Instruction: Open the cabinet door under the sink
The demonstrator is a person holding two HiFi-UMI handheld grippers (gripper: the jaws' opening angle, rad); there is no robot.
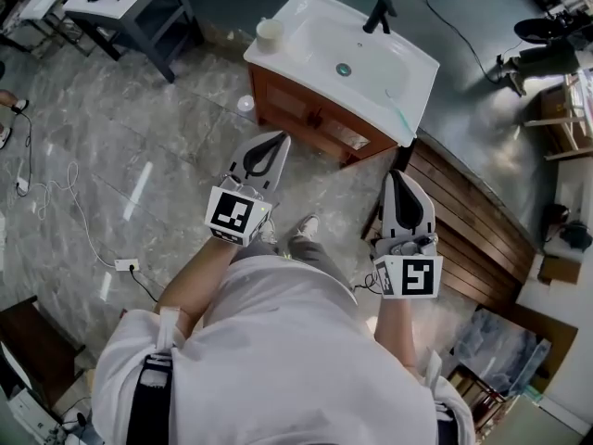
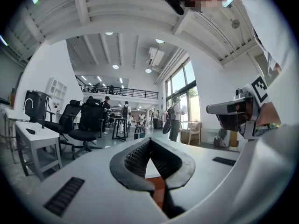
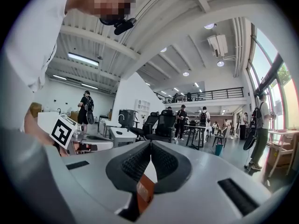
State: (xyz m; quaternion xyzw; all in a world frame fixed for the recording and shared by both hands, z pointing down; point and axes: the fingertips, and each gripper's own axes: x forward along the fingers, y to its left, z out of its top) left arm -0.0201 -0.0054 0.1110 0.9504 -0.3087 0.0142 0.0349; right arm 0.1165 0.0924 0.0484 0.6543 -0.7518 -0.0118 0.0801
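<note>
In the head view the sink unit stands ahead of me: a white basin top (image 1: pixel 371 63) with a black tap (image 1: pixel 379 13) over a reddish wooden cabinet (image 1: pixel 310 114) whose door fronts face me. My left gripper (image 1: pixel 278 143) points at the cabinet's left part, a short way off, with its jaws shut and empty. My right gripper (image 1: pixel 399 178) is level with it, near the cabinet's right corner, also shut and empty. In the left gripper view the jaws (image 2: pixel 150 142) meet, and a strip of the brown cabinet (image 2: pixel 159 190) shows below them. The right gripper view shows its own jaws (image 3: pixel 150 144) closed.
A slatted wooden panel (image 1: pixel 473 221) lies on the floor to the right of the cabinet. A grey table (image 1: pixel 139 7) stands at the far left. A white cable and power strip (image 1: pixel 125 265) lie on the marble floor at left. A cream cup (image 1: pixel 270 31) sits on the basin's corner.
</note>
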